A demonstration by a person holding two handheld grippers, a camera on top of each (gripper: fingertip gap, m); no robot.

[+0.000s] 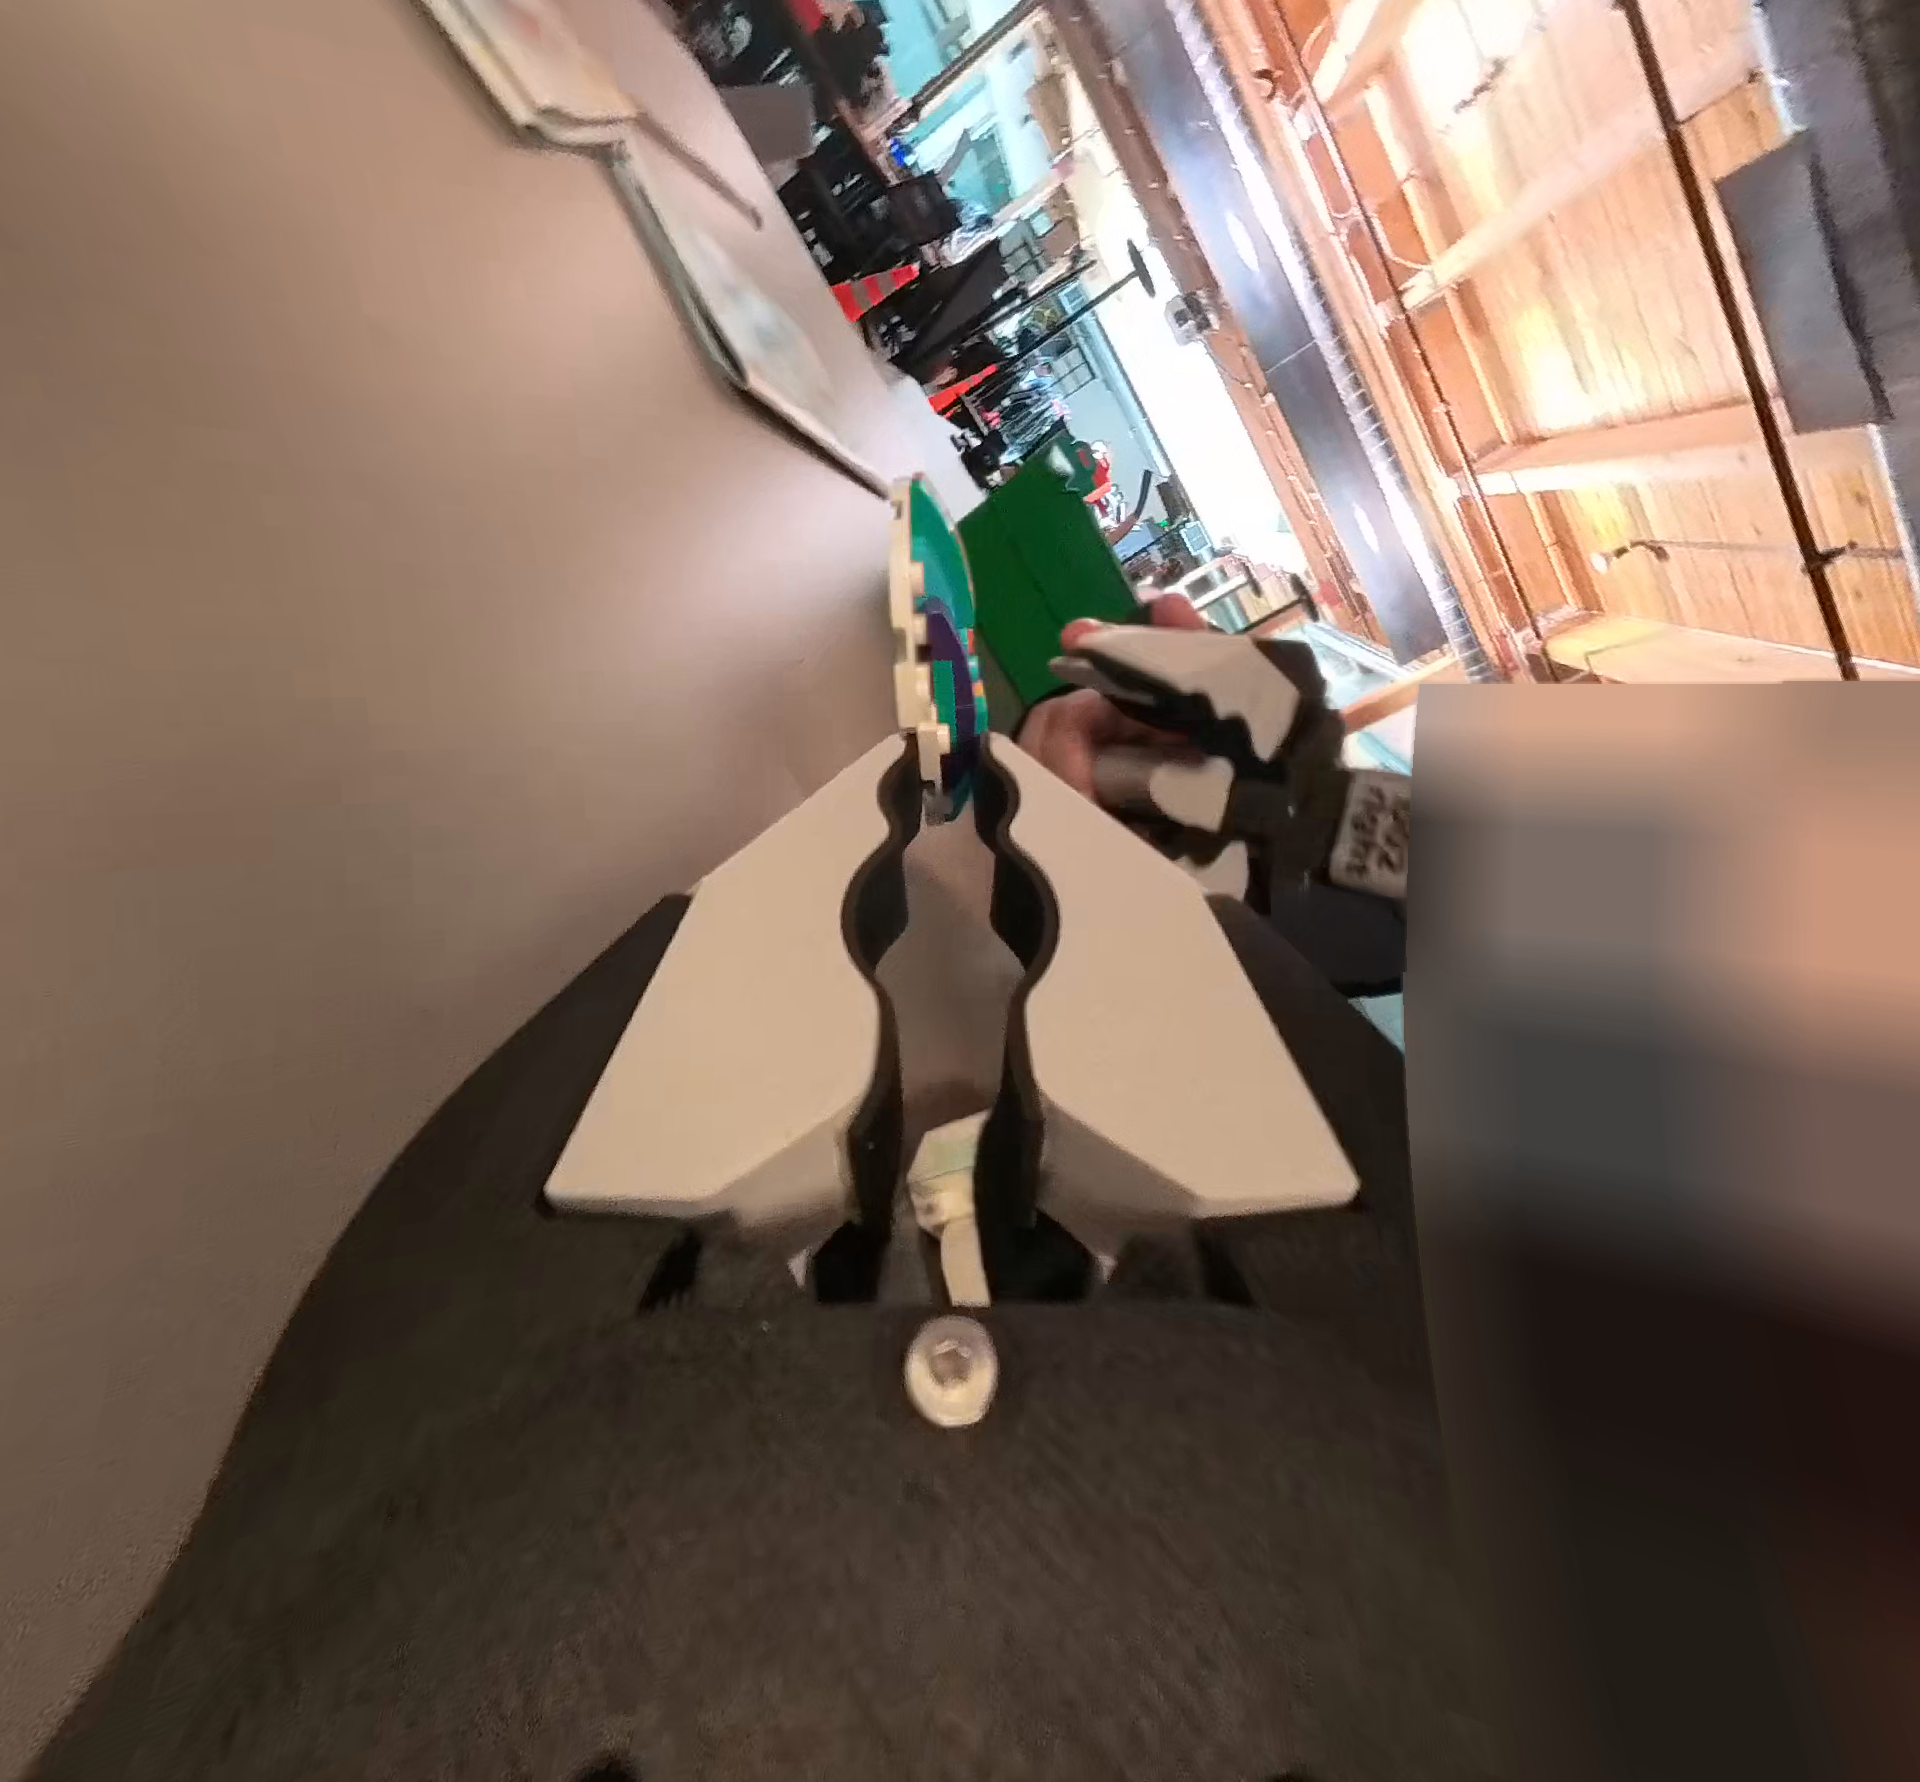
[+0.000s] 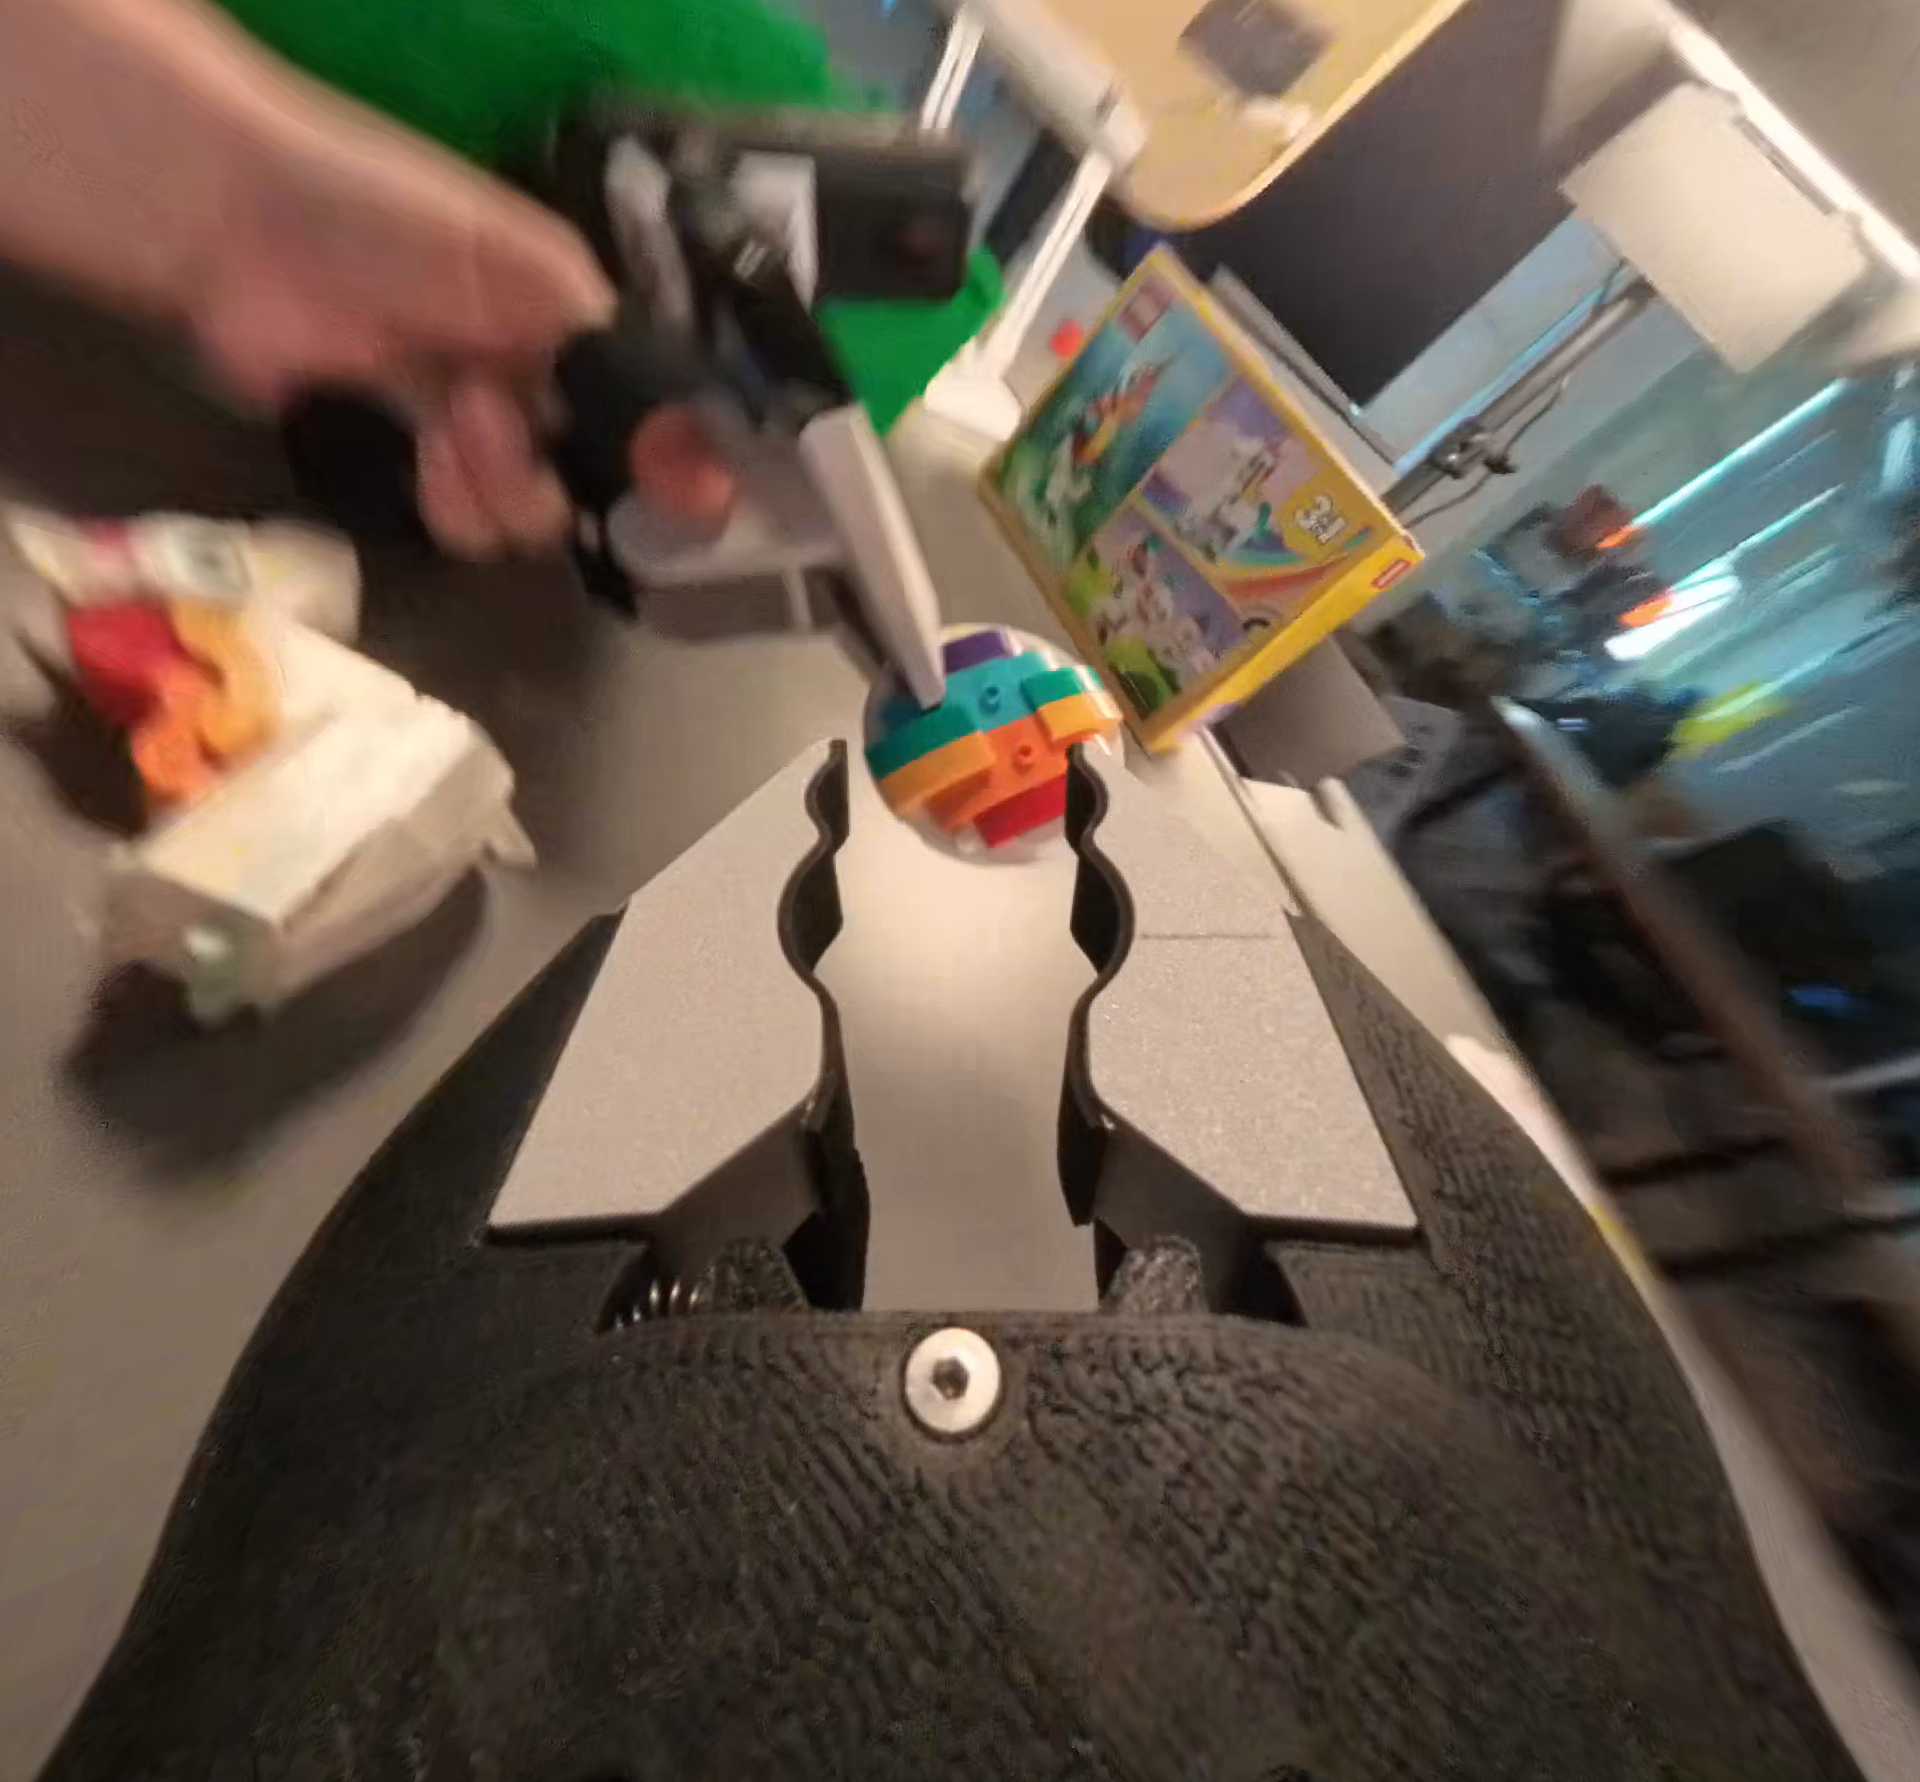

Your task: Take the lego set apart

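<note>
The lego piece is a round disc of rainbow layers on a white plate. In the left wrist view I see the disc [image 1: 928, 631] edge-on, lifted off the table, and my left gripper [image 1: 948, 768] is shut on its lower rim. In the right wrist view the disc [image 2: 987, 745] faces me. My right gripper [image 2: 956, 782] is open, with its tips on either side of the disc's near edge, not closed on it. The left gripper's white finger [image 2: 883, 579] reaches the disc from the upper left, held by a bare hand [image 2: 343, 278].
A white lego build with red, orange and yellow bricks [image 2: 239, 745] lies on the grey table [image 2: 644, 776] to the left. The yellow lego box [image 2: 1195, 527] stands behind the disc. Flat booklets [image 1: 748, 319] lie farther off. A gloved hand [image 1: 1174, 693] holds a green body [image 1: 1039, 589] beside the disc. Both grippers' tips are close together, under 4 cm apart.
</note>
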